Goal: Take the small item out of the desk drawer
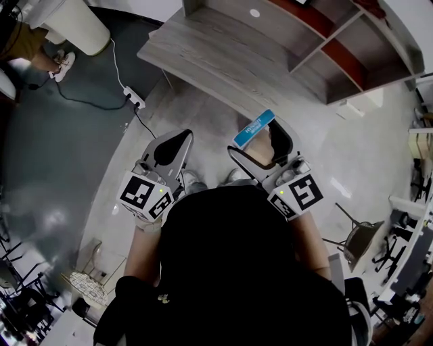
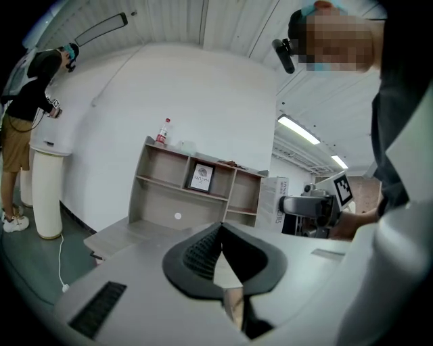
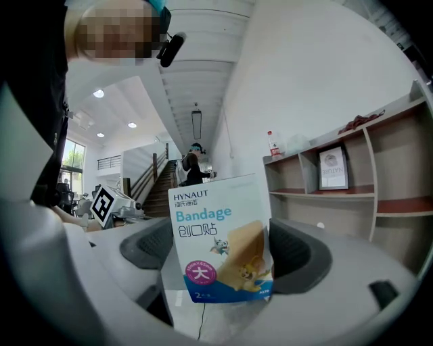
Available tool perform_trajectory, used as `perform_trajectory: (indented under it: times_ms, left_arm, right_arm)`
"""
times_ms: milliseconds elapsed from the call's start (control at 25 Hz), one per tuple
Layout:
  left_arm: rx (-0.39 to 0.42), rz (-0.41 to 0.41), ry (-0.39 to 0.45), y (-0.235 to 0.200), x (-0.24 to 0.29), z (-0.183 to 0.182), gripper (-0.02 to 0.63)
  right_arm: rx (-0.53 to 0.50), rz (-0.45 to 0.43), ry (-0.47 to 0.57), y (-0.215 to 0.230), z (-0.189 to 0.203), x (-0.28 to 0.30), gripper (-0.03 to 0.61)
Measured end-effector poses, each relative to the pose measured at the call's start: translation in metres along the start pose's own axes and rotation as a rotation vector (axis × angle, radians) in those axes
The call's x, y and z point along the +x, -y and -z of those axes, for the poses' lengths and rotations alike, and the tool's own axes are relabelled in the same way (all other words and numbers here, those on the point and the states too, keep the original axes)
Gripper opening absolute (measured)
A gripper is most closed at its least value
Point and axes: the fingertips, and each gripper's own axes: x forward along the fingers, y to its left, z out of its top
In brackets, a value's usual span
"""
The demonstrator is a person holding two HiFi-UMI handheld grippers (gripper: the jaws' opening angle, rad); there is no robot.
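A small white-and-blue bandage box stands upright between the jaws of my right gripper, which is shut on it. In the head view the box sticks out of the right gripper above the floor, well short of the grey wooden desk. My left gripper is level with it to the left. Its dark pads meet with nothing between them. No drawer shows in any view.
A shelf unit with a framed picture and a red-capped bottle sits on the desk. A white cylinder, a power strip with its cable, a standing person and a chair surround me.
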Motion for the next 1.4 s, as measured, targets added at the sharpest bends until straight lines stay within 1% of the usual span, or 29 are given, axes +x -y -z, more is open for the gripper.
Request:
perform_trajectory:
  times_ms: [160,440,600,920,1080,1240,1400]
  left_arm:
    - [0.006,0.003,0.007,-0.003,0.003,-0.004,0.009]
    - [0.001,0.003,-0.002,-0.008,0.007,-0.005,0.009]
    - [0.009,0.013,-0.006,-0.008,0.008,-0.005,0.009]
    - [-0.001,0.011,-0.017,-0.009,0.008,-0.001,0.009]
    - [0.015,0.022,-0.022,-0.008,0.008,0.000,0.009]
    - [0.002,0.015,-0.023,-0.008,0.007,0.001,0.009]
    - [-0.006,0.013,-0.025,-0.008,0.008,0.002,0.009]
  right_arm:
    - [0.004,-0.011,0.041,0.001,-0.008,0.003,0.430]
    - [0.021,-0.002,0.055,0.007,-0.011,0.004,0.430]
    - [0.004,0.001,0.046,0.007,-0.011,0.006,0.430]
    - [0.010,0.015,0.038,0.009,-0.006,0.006,0.430]
    - [0.013,0.021,0.038,0.011,-0.004,0.006,0.430]
    - [0.021,0.019,0.047,0.010,-0.005,0.007,0.430]
    - [0.024,0.032,0.034,0.014,-0.002,0.006,0.430]
